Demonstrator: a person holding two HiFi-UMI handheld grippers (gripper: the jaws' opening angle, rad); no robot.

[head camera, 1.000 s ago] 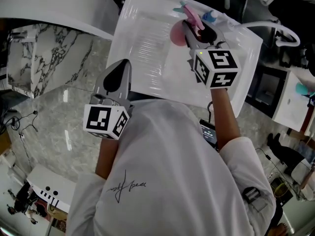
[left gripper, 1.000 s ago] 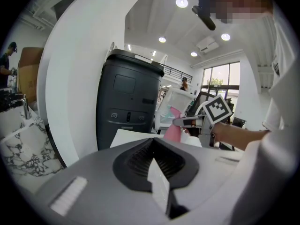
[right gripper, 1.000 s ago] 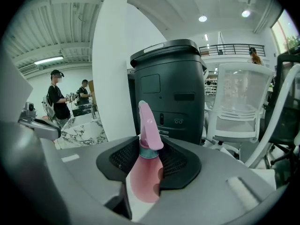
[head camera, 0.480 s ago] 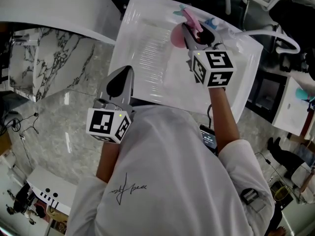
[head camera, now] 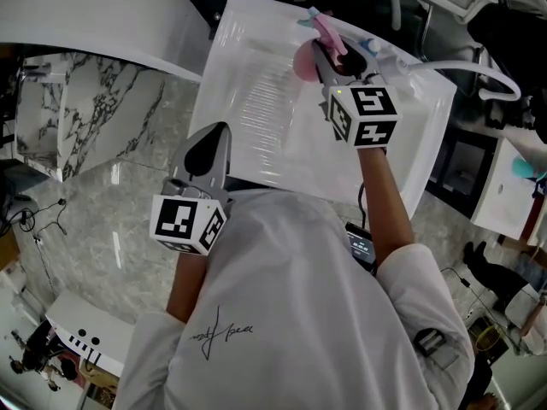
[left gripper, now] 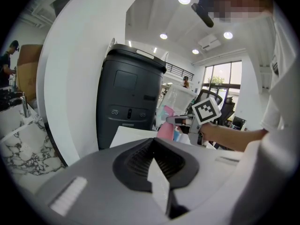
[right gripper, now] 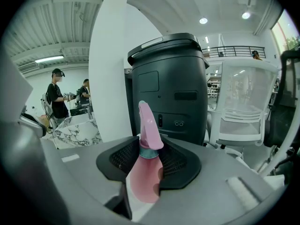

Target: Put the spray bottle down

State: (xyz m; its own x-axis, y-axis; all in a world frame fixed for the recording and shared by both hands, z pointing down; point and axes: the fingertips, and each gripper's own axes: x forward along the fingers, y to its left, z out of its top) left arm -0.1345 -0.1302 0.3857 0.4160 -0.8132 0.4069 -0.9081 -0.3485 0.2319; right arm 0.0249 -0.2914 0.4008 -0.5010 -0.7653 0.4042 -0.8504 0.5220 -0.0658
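Spray bottle (right gripper: 143,182): pink body, teal collar, pink trigger head. It stands upright between the 2 jaws of the right gripper (right gripper: 149,163), trigger head rising above the pads. Both pads press on the body below the collar, so the jaws stand wide and pinch the bottle.

Head view: the spray bottle (head camera: 304,58) is over the far part of the white table (head camera: 248,101), near its far edge, with the right gripper (head camera: 323,58) reaching out over the tabletop. Whether the bottle's base touches the table cannot be told.

Left gripper (left gripper: 154,158): 2 jaws pressed together at the tips, nothing between them. In the head view the left gripper (head camera: 211,139) sits at the near edge of the table, well apart from the bottle, close to the person's white shirt (head camera: 291,314).

Surroundings: black bin (right gripper: 168,83) just beyond the table, straight ahead of both grippers. White chair (right gripper: 243,102) to the right of the bin. Marble counter (head camera: 102,118) left of the table.
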